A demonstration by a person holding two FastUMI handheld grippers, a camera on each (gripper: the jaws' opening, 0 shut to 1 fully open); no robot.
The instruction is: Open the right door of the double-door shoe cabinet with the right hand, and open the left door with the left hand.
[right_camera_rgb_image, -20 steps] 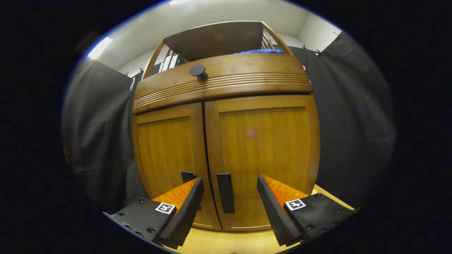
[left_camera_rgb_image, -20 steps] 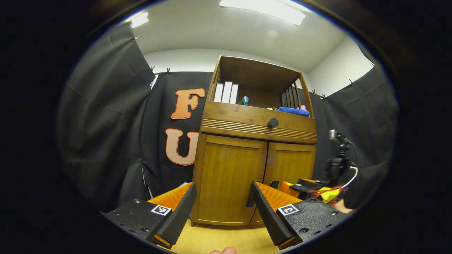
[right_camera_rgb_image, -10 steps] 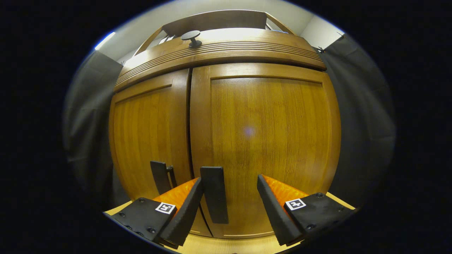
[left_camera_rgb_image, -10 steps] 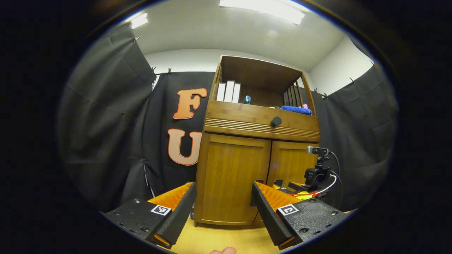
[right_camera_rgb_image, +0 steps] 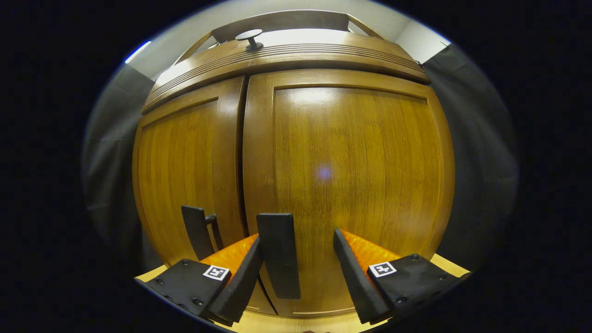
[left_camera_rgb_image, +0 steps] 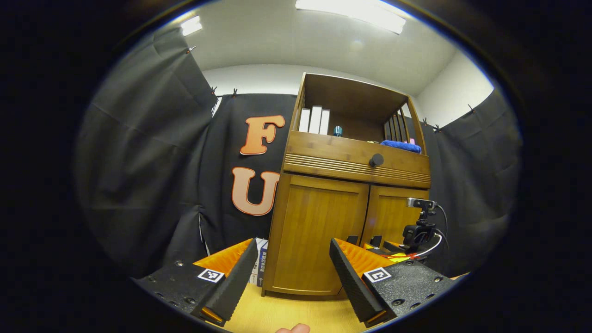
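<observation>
Stood well back from the shoe cabinet (left_camera_rgb_image: 347, 231) on the left side: left hand-held gripper (left_camera_rgb_image: 293, 273), fingers spread wide, nothing between them. Both doors shut, left door (left_camera_rgb_image: 319, 240) and right door (left_camera_rgb_image: 393, 217) flush under the drawer with its round dark knob (left_camera_rgb_image: 376, 160). Cabinet set on a pale wood floor (left_camera_rgb_image: 286, 314), against the black cloth wall. Partly hidden behind the left gripper's right finger: the foot of the doors and the left door's handle (left_camera_rgb_image: 352, 240). Half covered too, the right hand-held gripper (left_camera_rgb_image: 386, 246) seen far off at the right door, with its black camera mount and cables.

Up close in the right gripper view: right hand-held gripper (right_camera_rgb_image: 298, 273) spread wide astride the right door's black handle (right_camera_rgb_image: 277, 254), left finger just beside it, contact impossible to judge; right finger clearly apart. Left door's handle (right_camera_rgb_image: 196, 231) seen edge-on, its lower end cut off by the finger.

On the open top shelf: white books (left_camera_rgb_image: 314, 120), a small teal object (left_camera_rgb_image: 338, 131), a blue cloth (left_camera_rgb_image: 401, 146), all too small to detail. Beside the cabinet's lower left corner, a box with print (left_camera_rgb_image: 260, 268), unreadable. On the fingers, square black-and-white marker tags (left_camera_rgb_image: 211, 275), no legible writing.
</observation>
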